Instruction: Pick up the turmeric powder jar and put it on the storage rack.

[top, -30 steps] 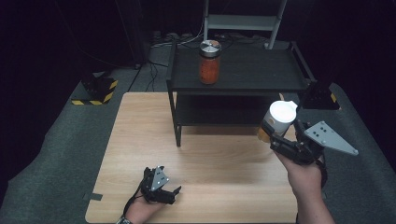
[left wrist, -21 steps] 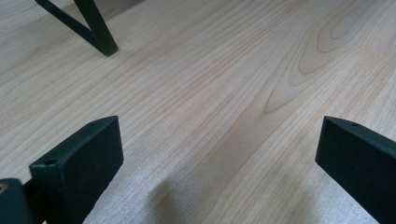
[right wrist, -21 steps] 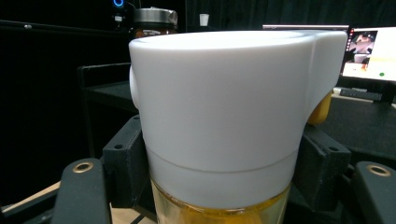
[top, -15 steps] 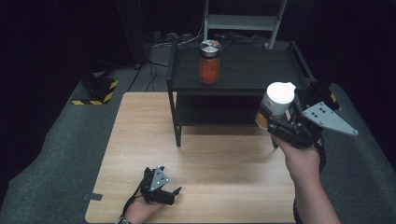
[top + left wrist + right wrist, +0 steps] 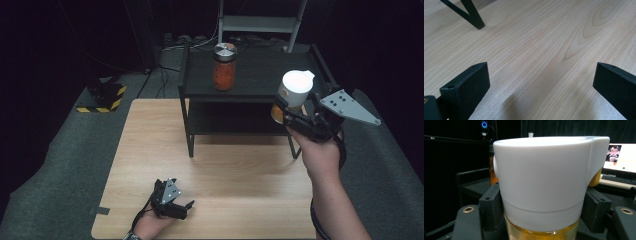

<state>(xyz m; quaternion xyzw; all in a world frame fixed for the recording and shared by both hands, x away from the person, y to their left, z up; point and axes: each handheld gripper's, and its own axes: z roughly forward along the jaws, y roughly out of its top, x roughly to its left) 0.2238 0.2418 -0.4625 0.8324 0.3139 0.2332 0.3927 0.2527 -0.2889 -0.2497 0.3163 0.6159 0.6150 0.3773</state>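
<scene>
My right gripper (image 5: 290, 111) is shut on a jar of yellow contents with a tall white lid (image 5: 295, 90), held upright in the air at the right front corner of the black shelf (image 5: 260, 85). In the right gripper view the white-lidded jar (image 5: 544, 182) sits squeezed between the two black jaws, yellow glass showing below the lid. A jar of orange-red contents with a metal lid (image 5: 224, 66) stands on the shelf's top, left of the held jar. My left gripper (image 5: 181, 206) rests low over the wooden table (image 5: 150, 150) near its front edge, open, with bare wood between its jaws (image 5: 541, 82).
The shelf's black legs (image 5: 191, 145) stand on the table's back half; one leg (image 5: 474, 17) shows in the left gripper view. A yellow-and-black striped block (image 5: 102, 97) lies on the grey floor at the left. A white stand (image 5: 260, 22) rises behind the shelf.
The right hand has lifted the white-lidded jar up and back toward the shelf's right corner. The left gripper has stayed where it was.
</scene>
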